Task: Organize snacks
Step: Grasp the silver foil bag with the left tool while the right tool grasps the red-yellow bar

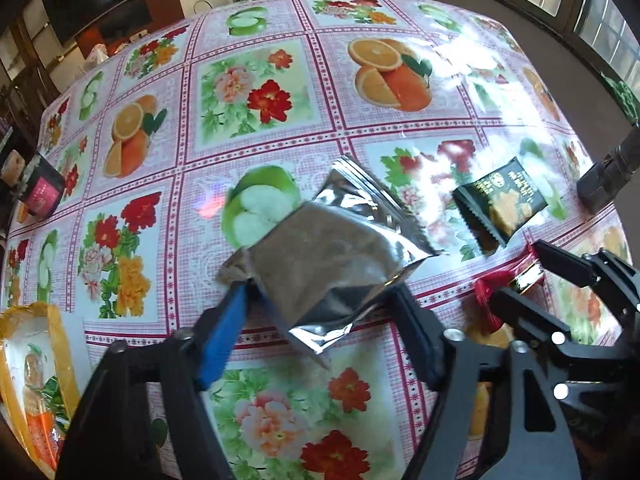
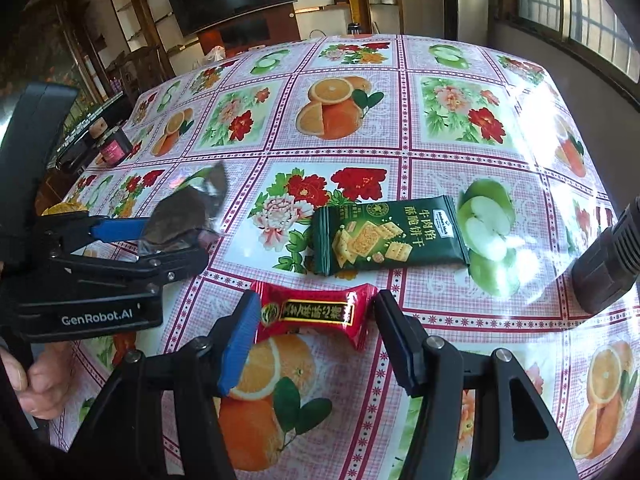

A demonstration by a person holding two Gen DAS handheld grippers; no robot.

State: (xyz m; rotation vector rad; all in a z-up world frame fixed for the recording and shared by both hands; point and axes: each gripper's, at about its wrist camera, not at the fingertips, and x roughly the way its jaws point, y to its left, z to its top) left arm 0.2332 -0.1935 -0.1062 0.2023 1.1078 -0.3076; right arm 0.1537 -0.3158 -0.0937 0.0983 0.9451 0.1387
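My left gripper [image 1: 320,296] is shut on a silver foil packet [image 1: 320,248]: the blue pad [image 1: 230,320] presses its lower left corner and the black finger its right edge. From the right wrist view, that left gripper [image 2: 172,242] holds the silver packet [image 2: 184,212] tilted up off the tablecloth. My right gripper [image 2: 316,312] is shut on a red wrapped candy [image 2: 312,312], gripped end to end low over the table. The same right gripper [image 1: 516,272] and candy [image 1: 486,292] show at the right of the left wrist view. A green cracker packet [image 2: 384,236] [image 1: 496,204] lies flat just beyond.
The fruit-and-flower tablecloth [image 1: 280,80] covers the table. A dark jar with a pink label [image 1: 42,192] [image 2: 114,146] stands at the left edge. A yellow-rimmed container of snacks [image 1: 60,332] sits near left. A black cylinder [image 2: 608,268] intrudes at right. A hand [image 2: 36,384] holds the left gripper.
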